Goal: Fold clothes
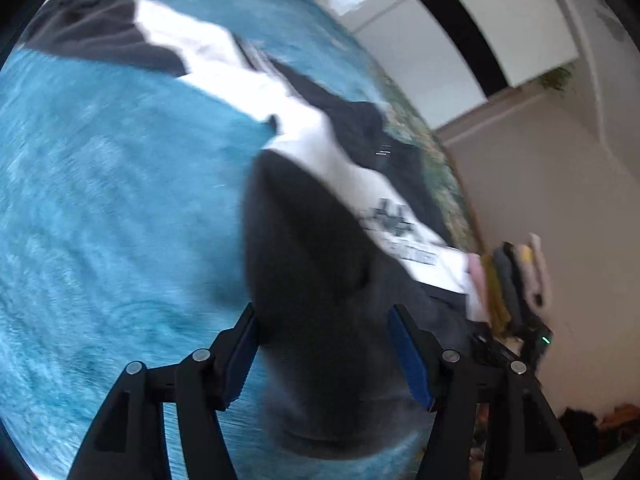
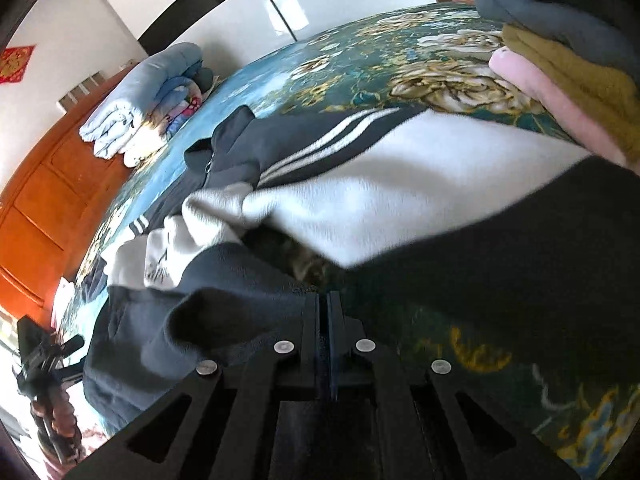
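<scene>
A black and white sweatshirt [image 1: 312,240] with a printed logo lies stretched across the blue bedspread [image 1: 112,200]. My left gripper [image 1: 322,354] is open, its blue-padded fingers either side of a dark sleeve end below it. In the right wrist view the same sweatshirt [image 2: 400,196], with white stripes on its dark sleeve, lies bunched on the floral bedspread [image 2: 400,68]. My right gripper [image 2: 328,320] is shut on the sweatshirt's dark edge.
A stack of folded clothes [image 2: 568,64] in pink, mustard and grey sits at the right of the bed, and shows in the left wrist view [image 1: 512,280]. Folded quilts [image 2: 140,100] lie at the bed's far end by an orange wooden cabinet [image 2: 48,200]. White walls stand behind.
</scene>
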`<state>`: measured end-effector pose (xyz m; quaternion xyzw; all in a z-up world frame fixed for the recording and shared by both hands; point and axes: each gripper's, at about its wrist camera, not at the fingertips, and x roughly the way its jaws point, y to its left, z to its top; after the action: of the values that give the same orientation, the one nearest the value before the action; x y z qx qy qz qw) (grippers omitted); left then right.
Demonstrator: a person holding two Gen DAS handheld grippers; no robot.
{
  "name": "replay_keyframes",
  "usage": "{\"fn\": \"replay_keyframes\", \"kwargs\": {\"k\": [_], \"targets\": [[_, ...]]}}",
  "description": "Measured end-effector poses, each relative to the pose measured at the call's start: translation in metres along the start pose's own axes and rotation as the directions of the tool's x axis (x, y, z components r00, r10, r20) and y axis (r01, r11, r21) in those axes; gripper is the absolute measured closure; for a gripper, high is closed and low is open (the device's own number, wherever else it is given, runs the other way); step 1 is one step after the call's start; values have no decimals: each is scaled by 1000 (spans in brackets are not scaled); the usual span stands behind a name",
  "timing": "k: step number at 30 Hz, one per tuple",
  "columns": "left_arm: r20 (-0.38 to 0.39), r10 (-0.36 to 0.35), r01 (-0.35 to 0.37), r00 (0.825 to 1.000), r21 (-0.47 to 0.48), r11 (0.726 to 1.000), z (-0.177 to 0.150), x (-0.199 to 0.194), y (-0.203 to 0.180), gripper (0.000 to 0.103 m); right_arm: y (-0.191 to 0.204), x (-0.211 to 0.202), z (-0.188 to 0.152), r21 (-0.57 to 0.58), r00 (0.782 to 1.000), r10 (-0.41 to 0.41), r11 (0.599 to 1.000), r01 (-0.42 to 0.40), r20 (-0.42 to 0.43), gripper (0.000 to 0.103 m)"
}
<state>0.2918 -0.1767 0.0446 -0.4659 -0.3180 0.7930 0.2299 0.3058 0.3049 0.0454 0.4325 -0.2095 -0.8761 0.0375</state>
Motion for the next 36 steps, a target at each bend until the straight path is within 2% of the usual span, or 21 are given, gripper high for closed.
{"fn": "replay_keyframes", "kwargs": {"k": [3, 4, 6, 8, 9, 11, 12, 13, 14, 15, 18, 22, 24, 26, 27, 29, 30, 31, 33, 36], "targets": [[-5, 5, -5, 1000, 52, 999, -3, -1, -14, 35, 2, 6, 0, -2, 1000, -2, 1000, 2, -20, 99], [-6, 13, -13, 1000, 59, 998, -4, -1, -16, 34, 3, 3, -2, -3, 1000, 3, 1000, -3, -7, 96], [-7, 28, -27, 1000, 45, 999, -4, 1, -15, 34, 12, -12, -6, -41, 1000, -17, 999, 18, 25, 96], [0, 18, -18, 1000, 39, 999, -2, 0, -18, 35, 21, -28, -9, -82, 998, -38, 996, 43, 57, 90], [7, 6, -6, 1000, 52, 999, -1, -2, -23, 34, 28, -38, -11, -120, 996, -51, 991, 60, 76, 83], [13, -28, 27, 1000, 86, 996, 3, -2, -37, 34, 56, -55, -23, -232, 997, 19, 973, 0, 79, 64], [13, -43, 41, 999, 97, 994, 6, 0, -43, 34, 71, -63, -29, -288, 995, 59, 957, -35, 75, 46], [11, -54, 53, 998, 102, 993, 10, 3, -48, 34, 90, -67, -40, -345, 990, 129, 933, -105, 48, 35], [7, -63, 62, 998, 104, 993, 13, 7, -53, 34, 106, -67, -50, -388, 982, 187, 907, -166, 17, 34], [2, -70, 70, 998, 107, 992, 16, 11, -58, 34, 120, -66, -60, -427, 973, 232, 878, -216, -16, 34], [-18, -85, 86, 996, 100, 991, 25, 25, -65, 34, 170, -47, -97, -575, 959, 264, 771, -274, -104, 34], [-26, -116, 117, 993, 67, 991, 32, 33, -65, 34, 200, -13, -127, -675, 967, 189, 693, -253, -169, 34], [-24, -117, 119, 993, 68, 991, 32, 33, -66, 33, 204, 5, -134, -703, 976, 128, 677, -216, -176, 35], [-21, -114, 116, 993, 74, 991, 31, 32, -66, 33, 201, 14, -125, -672, 977, 118, 711, -208, -178, 56], [-17, -112, 113, 994, 75, 991, 30, 29, -65, 33, 198, 16, -118, -651, 978, 116, 732, -201, -172, 75], [-4, -106, 106, 994, 78, 991, 27, 21, -62, 33, 193, 21, -105, -607, 981, 111, 772, -188, -162, 84], [14, -96, 94, 995, 82, 992, 24, 14, -60, 33, 191, 23, -97, -585, 983, 107, 792, -176, -150, 92], [34, -83, 80, 996, 89, 993, 20, 7, -59, 32, 188, 22, -86, -558, 987, 101, 815, -154, -126, 96], [74, -48, 39, 996, 124, 991, 10, -7, -60, 31, 181, 23, -62, -498, 989, 109, 855, -147, -105, 96], [108, 30, -52, 994, 205, 977, -11, -18, -65, 26, 177, 29, -35, -431, 985, 128, 887, -164, -112, 96]]}}
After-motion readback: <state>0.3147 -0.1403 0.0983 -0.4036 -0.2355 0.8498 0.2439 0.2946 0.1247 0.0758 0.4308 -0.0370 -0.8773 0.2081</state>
